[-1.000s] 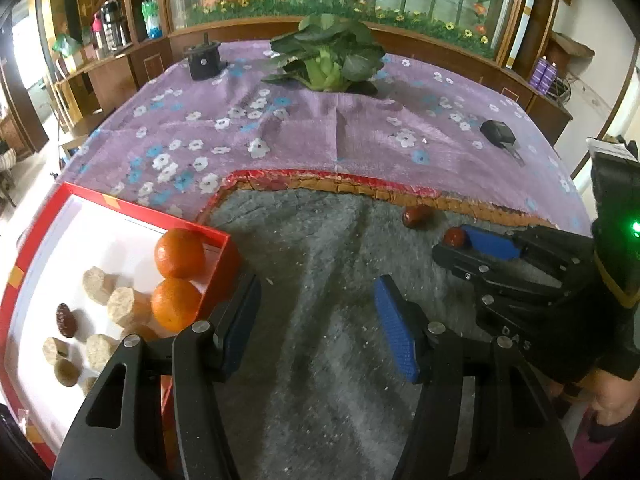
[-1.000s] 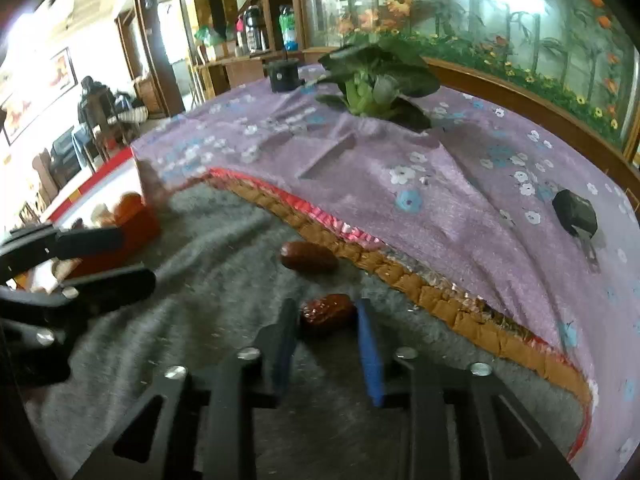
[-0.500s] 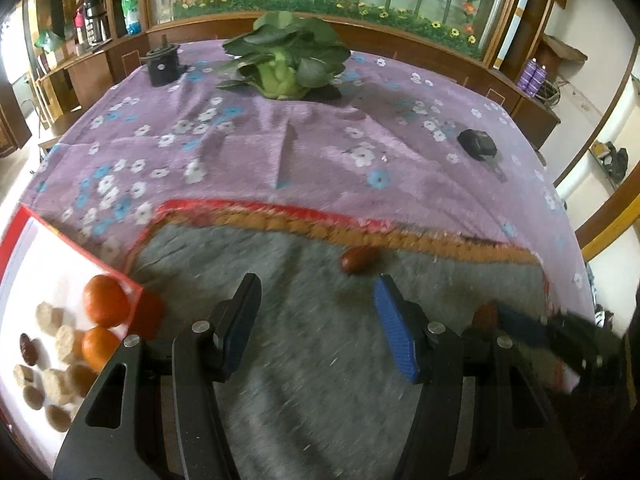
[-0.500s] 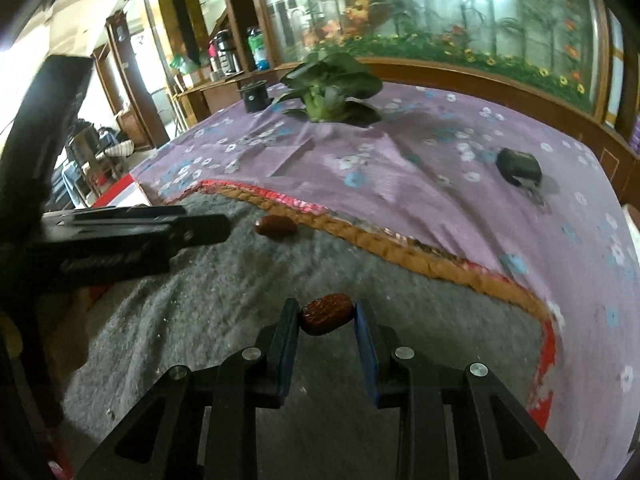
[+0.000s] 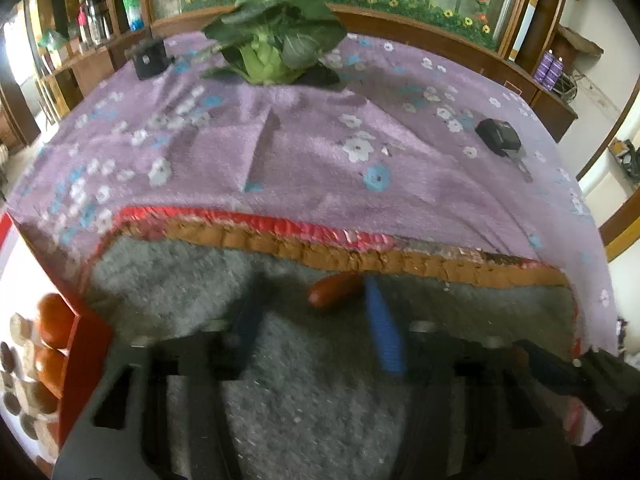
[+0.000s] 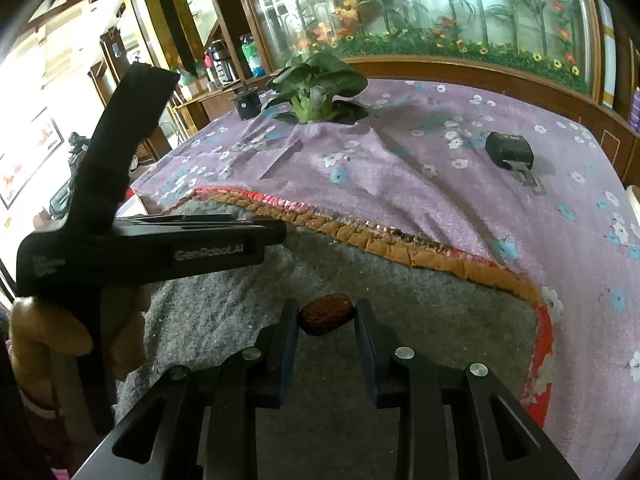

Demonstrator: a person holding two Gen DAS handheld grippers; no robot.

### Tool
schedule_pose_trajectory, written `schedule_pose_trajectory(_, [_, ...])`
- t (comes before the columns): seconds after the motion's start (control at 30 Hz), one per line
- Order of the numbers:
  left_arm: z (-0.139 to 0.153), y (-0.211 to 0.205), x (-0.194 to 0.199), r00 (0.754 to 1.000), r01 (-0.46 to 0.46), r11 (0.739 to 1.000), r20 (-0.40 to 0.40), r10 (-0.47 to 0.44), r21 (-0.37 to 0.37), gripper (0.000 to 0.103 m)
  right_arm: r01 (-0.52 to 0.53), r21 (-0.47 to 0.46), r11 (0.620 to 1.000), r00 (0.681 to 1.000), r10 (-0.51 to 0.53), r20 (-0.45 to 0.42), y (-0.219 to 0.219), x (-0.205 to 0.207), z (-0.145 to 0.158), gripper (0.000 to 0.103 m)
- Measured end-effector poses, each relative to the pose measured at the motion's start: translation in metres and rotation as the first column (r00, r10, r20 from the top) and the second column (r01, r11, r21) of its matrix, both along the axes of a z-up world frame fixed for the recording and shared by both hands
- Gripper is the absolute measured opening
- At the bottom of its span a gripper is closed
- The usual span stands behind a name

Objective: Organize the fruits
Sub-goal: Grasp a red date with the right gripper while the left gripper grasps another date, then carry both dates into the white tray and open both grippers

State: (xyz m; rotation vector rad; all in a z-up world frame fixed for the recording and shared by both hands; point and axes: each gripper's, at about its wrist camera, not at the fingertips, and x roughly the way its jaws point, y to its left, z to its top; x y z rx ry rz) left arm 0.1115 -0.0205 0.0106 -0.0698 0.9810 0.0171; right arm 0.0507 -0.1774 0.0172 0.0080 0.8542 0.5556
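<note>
Left wrist view: the left gripper (image 5: 312, 316) is reaching low over the grey felt mat (image 5: 304, 392), its fingers spread wide apart, with a smooth red date (image 5: 335, 290) lying between them, touching the blue pad (image 5: 383, 332) of the right-hand finger. The date is sitting just short of the mat's orange-and-red trim (image 5: 360, 252), where the purple flowered cloth (image 5: 320, 160) begins. Open mat is stretching to both sides. At the far left edge the red-walled tray (image 5: 86, 344) is holding oranges (image 5: 54, 316) and small round pieces. A half-second ago the date was lying ahead of the fingertips and the tray was showing more fully; the gripper is now closing in and everything is blurring.

Right wrist view: the right gripper (image 6: 326, 316) is clamping a wrinkled dark date (image 6: 326, 314) between its fingertips, raised over the mat. The left gripper (image 6: 160, 244) is crossing the left side, pointing toward the trim. Compared with a half-second ago it is looming larger, and the second date is hidden behind it. Far on the cloth, bok choy (image 6: 316, 88) and a black box (image 6: 510, 150) are lying well apart.
</note>
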Motion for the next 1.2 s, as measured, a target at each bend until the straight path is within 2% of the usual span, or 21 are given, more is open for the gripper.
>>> schedule_pose_trajectory(0.03, [0.000,0.004,0.000,1.000,-0.003,1.000,0.003,0.003,-0.007,0.021,0.000,-0.003,1.000,1.000,0.000,0.000,0.000,0.000,0.000,0.028])
schedule_pose_trajectory(0.07, [0.000,0.007,0.000,1.000,-0.002,1.000,0.001,0.002,-0.019,0.016,0.000,-0.005,1.000,1.000,0.000,-0.001,0.000,-0.001,0.000,0.028])
schedule_pose_trajectory(0.17, [0.002,0.012,-0.005,1.000,0.024,0.999,-0.005,-0.024,-0.045,0.016,-0.004,-0.004,1.000,1.000,0.004,-0.006,0.001,-0.001,-0.001,0.028])
schedule_pose_trajectory(0.5, [0.026,0.032,-0.061,0.993,0.110,0.993,0.049,-0.108,-0.039,0.016,0.000,-0.004,1.000,1.000,0.000,0.012,0.006,-0.008,0.009,0.028])
schedule_pose_trajectory(0.7, [0.039,0.054,-0.095,0.991,0.112,0.992,0.083,-0.108,-0.052,0.016,-0.030,0.000,1.000,0.998,0.030,0.048,0.027,-0.032,0.025,0.028])
schedule_pose_trajectory(0.93, [0.049,0.079,-0.131,0.986,0.124,0.991,0.116,-0.116,-0.057,0.016,-0.073,-0.009,0.997,0.996,0.073,0.044,0.054,-0.057,0.025,0.028])
schedule_pose_trajectory(1.2, [0.051,0.110,-0.155,0.989,0.067,0.997,0.131,-0.061,-0.037,0.016,-0.158,-0.032,0.987,0.986,0.159,0.039,0.097,-0.078,0.024,0.027])
